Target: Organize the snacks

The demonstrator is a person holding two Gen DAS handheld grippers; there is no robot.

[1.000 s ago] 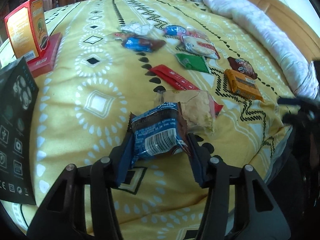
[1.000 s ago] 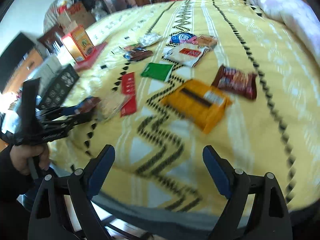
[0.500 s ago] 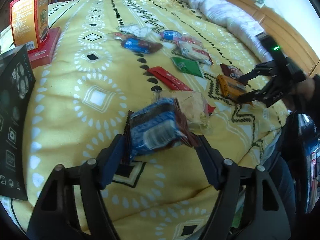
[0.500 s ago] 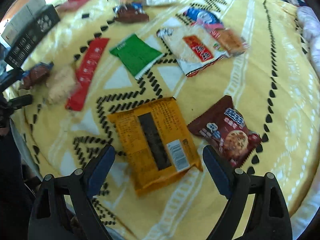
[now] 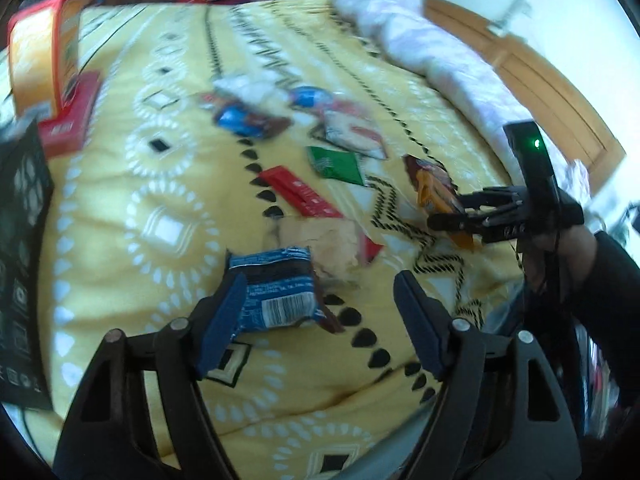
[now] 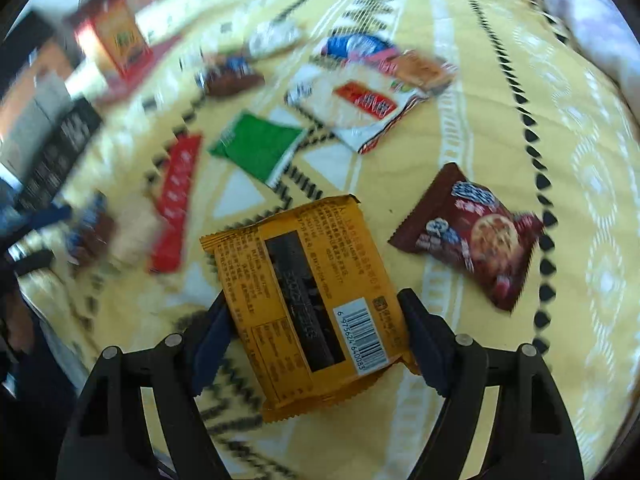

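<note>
A blue and brown snack packet (image 5: 276, 292) lies on the yellow bedcover (image 5: 120, 200), beside a beige packet (image 5: 320, 240). My left gripper (image 5: 320, 284) is over it with jaws opening. The packet leans on the left pad and the right pad stands well apart from it. In the right wrist view an orange packet (image 6: 304, 288) lies barcode up between the fingers of my right gripper (image 6: 314, 308). Its jaws are closing, and the pads sit right at the packet's two sides without squashing it. The left wrist view shows the right gripper (image 5: 452, 220) at the right, held by a hand.
A brown cookie packet (image 6: 472, 236), a green packet (image 6: 256, 148), a red bar (image 6: 176, 196) and a white packet (image 6: 352, 104) lie further up the bed. An orange box (image 5: 44, 60) and a black box (image 5: 20, 248) stand at the left. White bedding (image 5: 432, 48) runs along the right.
The left jaws have spread and let go of the blue packet, which now rests on the bed. The right gripper has come down over the orange packet and narrowed around it.
</note>
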